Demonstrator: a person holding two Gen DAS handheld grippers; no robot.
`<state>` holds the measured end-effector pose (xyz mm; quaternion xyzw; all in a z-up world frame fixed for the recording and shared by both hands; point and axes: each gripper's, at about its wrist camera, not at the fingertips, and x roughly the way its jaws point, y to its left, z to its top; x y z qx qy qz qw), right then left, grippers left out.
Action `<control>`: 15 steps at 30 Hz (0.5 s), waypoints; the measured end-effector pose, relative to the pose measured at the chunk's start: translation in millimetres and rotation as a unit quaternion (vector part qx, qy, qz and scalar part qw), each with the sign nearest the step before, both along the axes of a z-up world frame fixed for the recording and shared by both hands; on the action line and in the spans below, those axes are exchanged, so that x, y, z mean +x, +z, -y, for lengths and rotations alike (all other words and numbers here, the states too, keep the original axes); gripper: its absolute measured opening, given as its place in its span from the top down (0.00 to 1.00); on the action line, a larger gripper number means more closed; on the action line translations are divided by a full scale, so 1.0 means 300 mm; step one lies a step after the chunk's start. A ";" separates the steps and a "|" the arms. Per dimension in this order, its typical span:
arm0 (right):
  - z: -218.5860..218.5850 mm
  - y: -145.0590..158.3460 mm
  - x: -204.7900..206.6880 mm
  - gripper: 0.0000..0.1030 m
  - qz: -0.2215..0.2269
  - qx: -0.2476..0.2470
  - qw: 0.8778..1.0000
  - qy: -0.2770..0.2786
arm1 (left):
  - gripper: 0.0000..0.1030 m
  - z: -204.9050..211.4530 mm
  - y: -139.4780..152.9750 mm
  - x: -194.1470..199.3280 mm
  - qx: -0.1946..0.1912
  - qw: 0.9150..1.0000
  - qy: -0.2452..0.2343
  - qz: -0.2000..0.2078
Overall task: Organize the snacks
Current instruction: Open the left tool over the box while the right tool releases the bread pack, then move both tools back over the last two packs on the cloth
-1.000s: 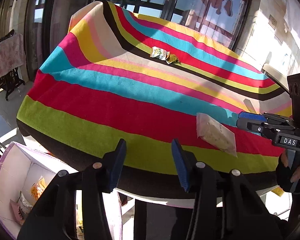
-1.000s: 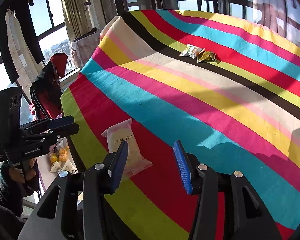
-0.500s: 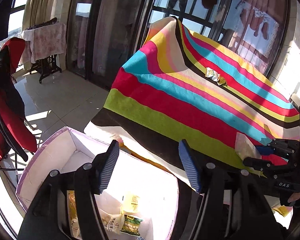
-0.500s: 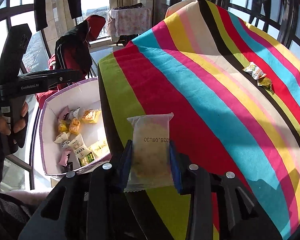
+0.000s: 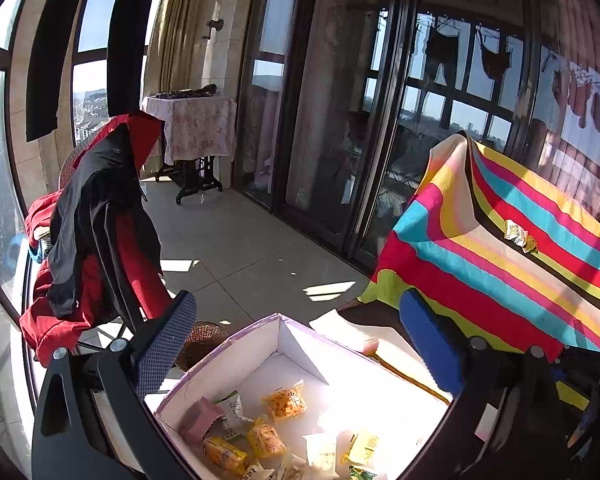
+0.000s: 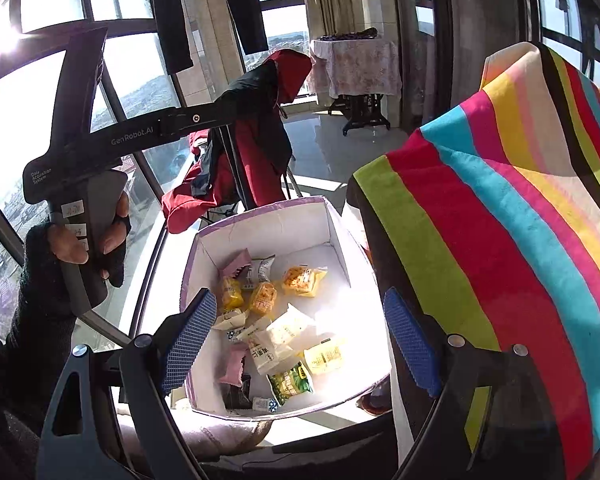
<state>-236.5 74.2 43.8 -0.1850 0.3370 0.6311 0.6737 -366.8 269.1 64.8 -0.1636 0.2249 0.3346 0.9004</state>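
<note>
The right tool (image 6: 296,340), fingers apart and empty, hovers over the white box (image 6: 260,216) of snack packets (image 6: 300,280), a drop-off apparently done; two snacks (image 5: 521,236) wait on the striped desk (image 5: 500,280), needing a reach back.

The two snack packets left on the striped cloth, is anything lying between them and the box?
Nothing visible does. The two packets lie on bare striped cloth, and the open-topped box sits below the cloth's near edge.

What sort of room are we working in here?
Probably an enclosed home balcony or sunroom, high up: tall windows overlook a city, laundry hangs on a line, and a jacket-draped chair stands on the tiled floor.
</note>
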 end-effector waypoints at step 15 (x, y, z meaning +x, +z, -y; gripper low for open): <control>0.544 0.053 0.661 0.16 -0.011 0.022 0.944 -0.330 | 0.02 0.398 0.001 0.845 -0.073 0.957 -0.280 -0.031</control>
